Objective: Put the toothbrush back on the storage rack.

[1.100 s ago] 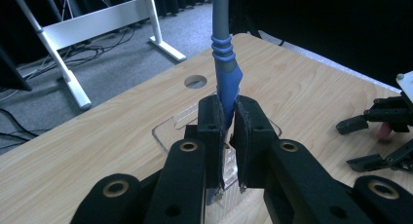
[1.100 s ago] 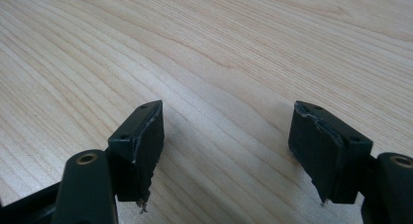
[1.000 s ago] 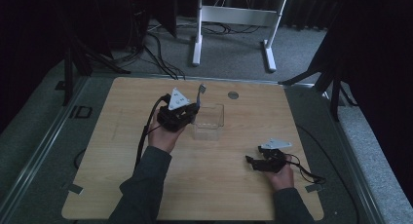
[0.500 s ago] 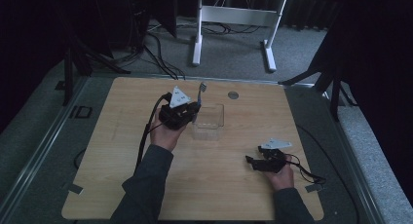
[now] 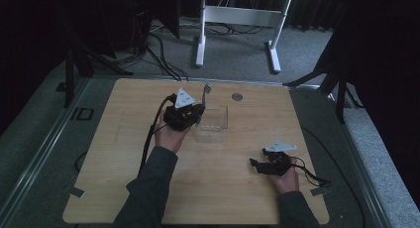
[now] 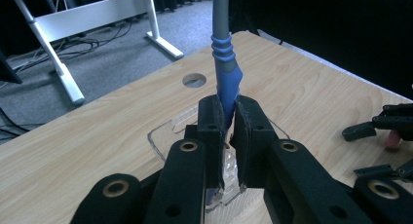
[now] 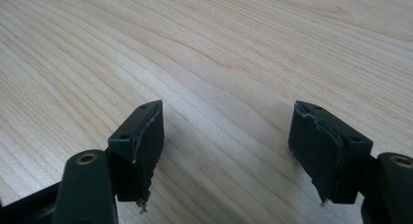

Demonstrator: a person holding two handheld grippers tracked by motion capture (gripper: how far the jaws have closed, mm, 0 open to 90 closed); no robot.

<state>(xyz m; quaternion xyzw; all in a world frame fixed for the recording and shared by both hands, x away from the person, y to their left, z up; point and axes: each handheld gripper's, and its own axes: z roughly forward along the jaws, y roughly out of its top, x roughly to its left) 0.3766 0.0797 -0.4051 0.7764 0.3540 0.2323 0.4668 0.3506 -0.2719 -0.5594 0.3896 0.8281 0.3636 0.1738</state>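
My left gripper [image 5: 200, 110] [image 6: 226, 114] is shut on a slim tool with a blue grip and a grey shaft [image 6: 225, 73] that stands nearly upright from between the jaws. In the high view the tool's grey end [image 5: 205, 91] rises just past the gripper, at the near-left corner of a clear plastic box [image 5: 214, 120] [image 6: 163, 132]. The box lies under and behind the jaws in the left gripper view. My right gripper [image 5: 258, 164] [image 7: 226, 131] rests low over bare wood at the right front of the table, open, with nothing between its pads.
The wooden table [image 5: 119, 153] has a round cable hole [image 5: 237, 96] [image 6: 194, 80] near its far edge. A white desk frame [image 5: 237, 20] and floor cables stand beyond the table. The right gripper's open jaws [image 6: 377, 131] show at the edge of the left gripper view.
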